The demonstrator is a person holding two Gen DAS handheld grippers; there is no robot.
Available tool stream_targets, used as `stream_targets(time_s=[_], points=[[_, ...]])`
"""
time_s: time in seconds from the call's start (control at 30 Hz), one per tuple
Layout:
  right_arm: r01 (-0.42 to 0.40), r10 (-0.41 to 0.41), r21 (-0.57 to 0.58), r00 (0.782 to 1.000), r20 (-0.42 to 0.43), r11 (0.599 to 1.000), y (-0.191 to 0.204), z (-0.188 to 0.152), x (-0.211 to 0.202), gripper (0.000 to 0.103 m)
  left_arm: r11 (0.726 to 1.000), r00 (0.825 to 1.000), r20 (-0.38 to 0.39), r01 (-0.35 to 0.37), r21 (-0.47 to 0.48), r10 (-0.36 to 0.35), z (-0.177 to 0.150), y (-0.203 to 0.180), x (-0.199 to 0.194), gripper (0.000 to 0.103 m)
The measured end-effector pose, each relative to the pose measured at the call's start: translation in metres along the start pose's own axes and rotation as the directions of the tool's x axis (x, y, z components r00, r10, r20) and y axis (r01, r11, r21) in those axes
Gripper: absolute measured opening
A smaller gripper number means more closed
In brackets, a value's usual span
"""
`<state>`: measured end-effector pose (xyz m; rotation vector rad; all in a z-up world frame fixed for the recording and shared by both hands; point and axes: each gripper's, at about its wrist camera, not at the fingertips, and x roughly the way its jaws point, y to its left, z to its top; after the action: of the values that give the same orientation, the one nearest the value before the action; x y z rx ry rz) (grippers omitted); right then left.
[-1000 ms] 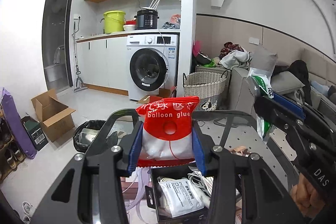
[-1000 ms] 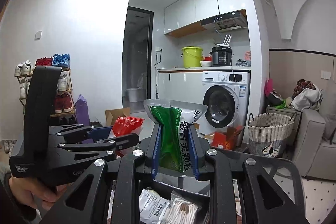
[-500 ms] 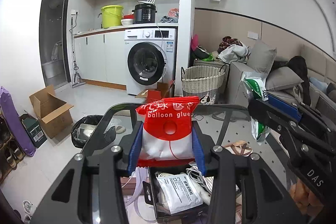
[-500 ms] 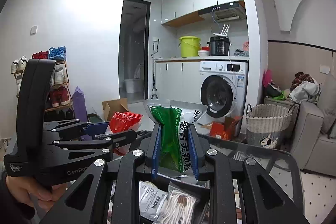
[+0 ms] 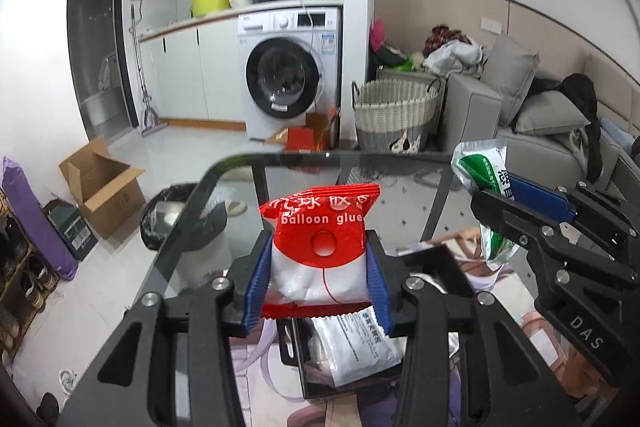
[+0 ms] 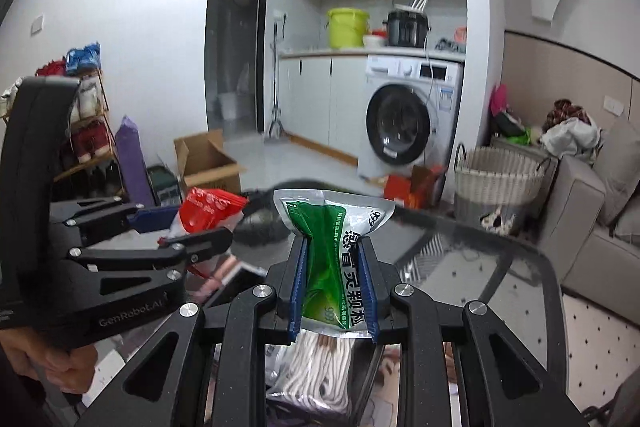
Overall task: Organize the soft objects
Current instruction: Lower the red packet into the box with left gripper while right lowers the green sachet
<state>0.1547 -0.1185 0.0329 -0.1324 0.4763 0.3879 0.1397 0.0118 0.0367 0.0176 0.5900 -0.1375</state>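
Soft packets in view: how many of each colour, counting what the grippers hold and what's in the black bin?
Red balloon glue packet, in left gripper: 1
Green medicine sachet, in right gripper: 1
White packet, in black bin: 1
Clear bag of white cord: 1
Total: 4

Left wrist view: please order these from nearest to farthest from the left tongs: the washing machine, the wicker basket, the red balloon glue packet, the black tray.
1. Red balloon glue packet: held between the left tongs.
2. Black tray: just below the tongs, on the glass table.
3. Wicker basket: on the floor past the table, right of centre.
4. Washing machine: under the counter, slightly farther back.
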Motion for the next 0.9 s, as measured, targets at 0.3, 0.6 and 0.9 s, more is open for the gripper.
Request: stream_targets(time_s=[0.3,0.6,0.9], points=[[-0.050,0.052,0.019,0.984,-0.173,0.999,-0.007,-0.015,0.038,0.024,1.000,0.996,-0.092,-0.003,0.003,0.003,-0.007,-0.002,0.015,0.043],[-0.067,0.064,0.001,0.951,-0.304,0.998,-0.005,-0.038,0.073,0.024,1.000,0.977,-0.211,-0.009,0.029,0.015,-0.019,-0.006,0.036,0.043],[-0.083,0.085,0.023,0.912,-0.402,0.996,-0.006,-0.062,0.091,0.024,0.998,0.935,-0.355,0.014,0.066,0.010,-0.034,-0.019,0.062,0.043]])
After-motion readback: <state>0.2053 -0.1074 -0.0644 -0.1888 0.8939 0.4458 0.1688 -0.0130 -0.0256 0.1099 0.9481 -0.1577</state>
